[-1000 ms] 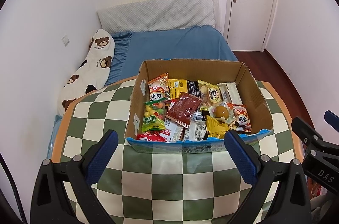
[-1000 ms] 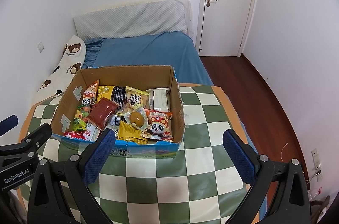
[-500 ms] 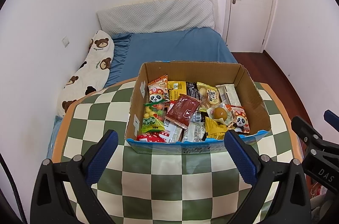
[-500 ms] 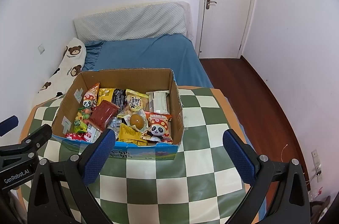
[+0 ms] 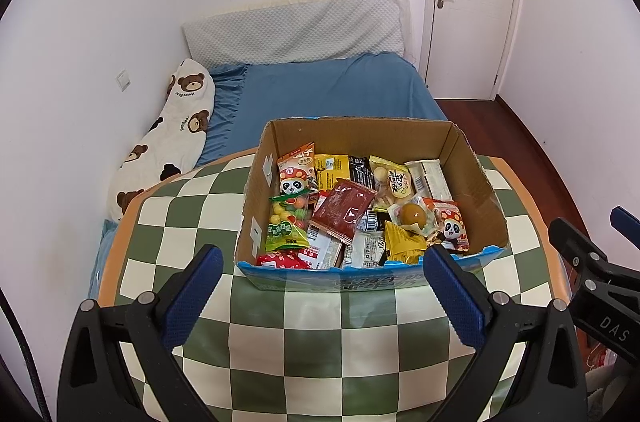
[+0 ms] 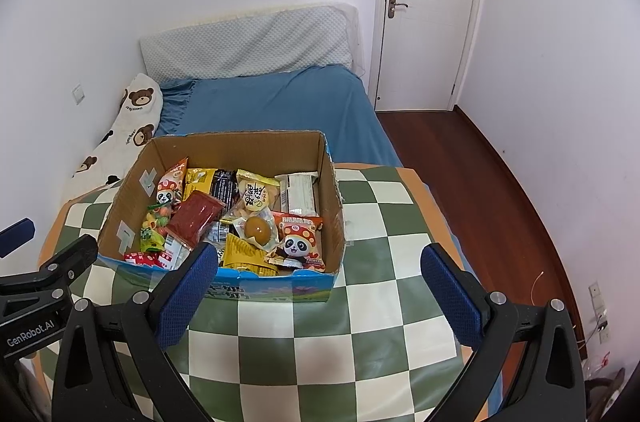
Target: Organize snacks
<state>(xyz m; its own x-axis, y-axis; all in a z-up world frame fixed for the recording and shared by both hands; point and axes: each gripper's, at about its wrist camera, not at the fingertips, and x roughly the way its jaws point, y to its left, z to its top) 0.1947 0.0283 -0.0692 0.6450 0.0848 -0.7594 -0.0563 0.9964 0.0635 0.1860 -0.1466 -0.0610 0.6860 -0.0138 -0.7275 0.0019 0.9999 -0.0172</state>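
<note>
An open cardboard box (image 5: 478, 178) (image 6: 332, 190) stands on the green-and-cream checked table (image 5: 320, 334) (image 6: 360, 322), filled with several snack packets. Among them are a dark red packet (image 5: 344, 208) (image 6: 198, 214), panda-print bags (image 5: 296, 172) (image 6: 298, 240), a green candy bag (image 5: 286, 226) and a wrapped brown egg (image 5: 414, 214) (image 6: 257, 228). My left gripper (image 5: 320, 296) hangs open before the box's front edge, nothing between its blue pads. Over the table to the right of the box, my right gripper (image 6: 320, 296) is open and empty too.
A bed with a blue sheet (image 5: 328, 90) and a bear-print pillow (image 5: 172, 142) lies behind the table. A white door (image 6: 428, 2) is shut at the back right. Wooden floor (image 6: 480, 182) runs along the right side, past the table's edge.
Both grippers have drawn back and risen a little, so the box sits slightly lower and smaller in both views. The snacks have not moved.
</note>
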